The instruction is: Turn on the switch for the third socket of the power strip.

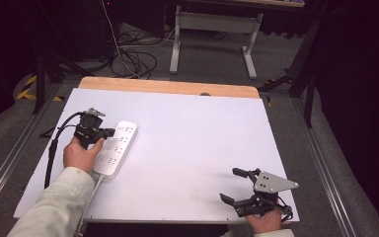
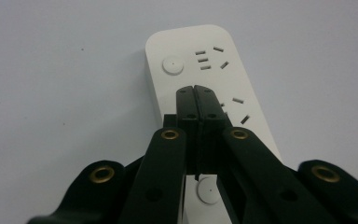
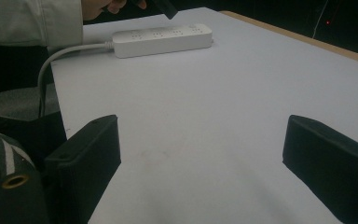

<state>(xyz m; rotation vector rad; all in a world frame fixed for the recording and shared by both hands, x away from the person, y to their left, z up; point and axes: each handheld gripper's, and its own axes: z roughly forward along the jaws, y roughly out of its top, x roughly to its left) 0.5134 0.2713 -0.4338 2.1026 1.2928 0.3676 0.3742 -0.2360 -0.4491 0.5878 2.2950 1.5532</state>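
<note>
Left hand-held gripper (image 2: 196,93), jaws pressed together and holding nothing, hovers over the power strip (image 2: 205,84); its blunt tip could miss the round button (image 2: 173,65) and shove the strip across the counter (image 1: 192,143).

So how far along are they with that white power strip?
Early on, it seems. The power strip lies flat on the table, nothing plugged in. The left tongs, shut, sit over its top between two round buttons; whether they press it I cannot tell. The right tongs wait open near the front edge. What follows isn't visible.
</note>
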